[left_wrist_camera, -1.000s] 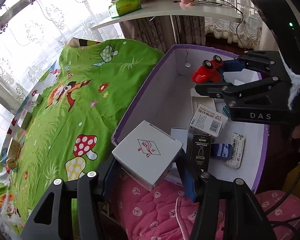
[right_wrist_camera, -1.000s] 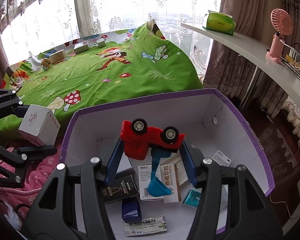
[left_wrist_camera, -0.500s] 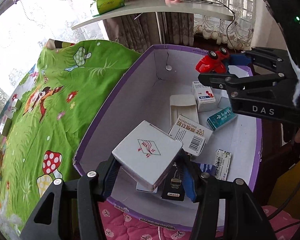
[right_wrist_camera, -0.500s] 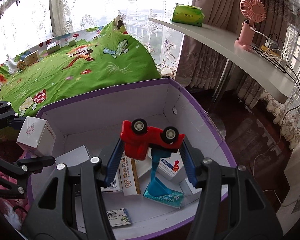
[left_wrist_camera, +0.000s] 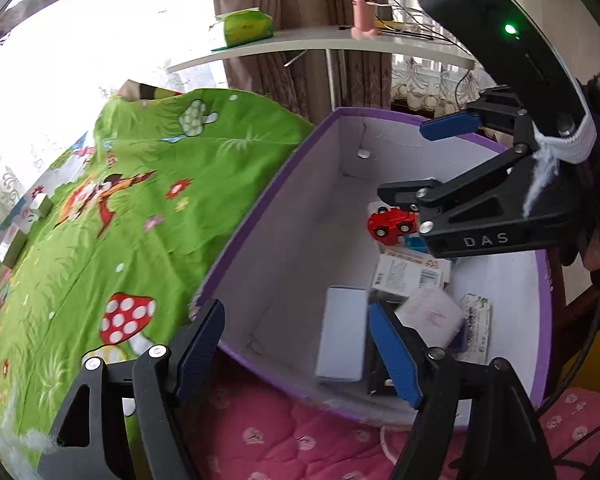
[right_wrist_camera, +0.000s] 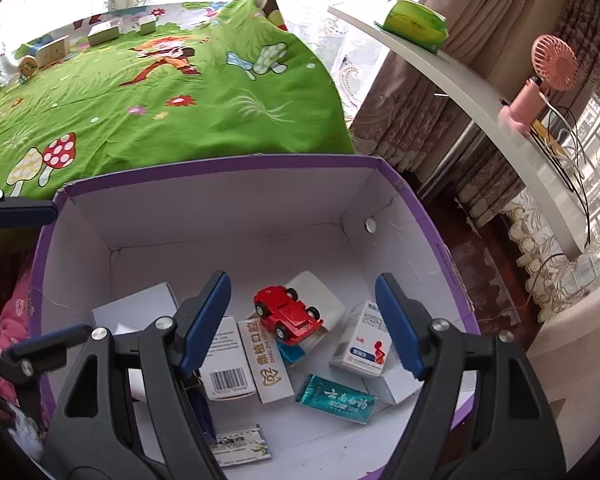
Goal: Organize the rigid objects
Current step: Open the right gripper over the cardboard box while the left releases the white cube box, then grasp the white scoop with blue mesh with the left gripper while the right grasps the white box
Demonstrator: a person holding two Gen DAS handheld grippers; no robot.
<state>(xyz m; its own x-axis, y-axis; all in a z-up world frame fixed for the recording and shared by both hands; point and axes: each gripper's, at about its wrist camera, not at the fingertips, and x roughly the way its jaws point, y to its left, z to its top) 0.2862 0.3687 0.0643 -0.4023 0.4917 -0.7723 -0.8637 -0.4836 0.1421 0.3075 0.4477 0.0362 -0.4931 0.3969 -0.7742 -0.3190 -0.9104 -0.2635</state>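
Both sets of fingers just opened wide, nothing between them: left gripper (left_wrist_camera: 296,344), right gripper (right_wrist_camera: 304,324). Red toy car (right_wrist_camera: 288,316) lies tilted inside the purple box (right_wrist_camera: 220,166), atop the small cartons; white box (left_wrist_camera: 430,314) (blurred) also inside. Green bedspread (right_wrist_camera: 160,92) lies behind the purple box.

Purple outside and white inside on the box (right_wrist_camera: 452,280). Bright red with black wheels on the toy car (right_wrist_camera: 288,316). Teal with white writing on the flat packet (right_wrist_camera: 336,398). White with a blue and red mark on the small carton (right_wrist_camera: 364,340). Green with red, white-spotted mushrooms and small flowers on the bedsheet (right_wrist_camera: 160,120). Pink with pale blossoms on the quilt (left_wrist_camera: 300,432). Pink on the fan (right_wrist_camera: 552,64). Black with blue pads on each claw (right_wrist_camera: 300,324).
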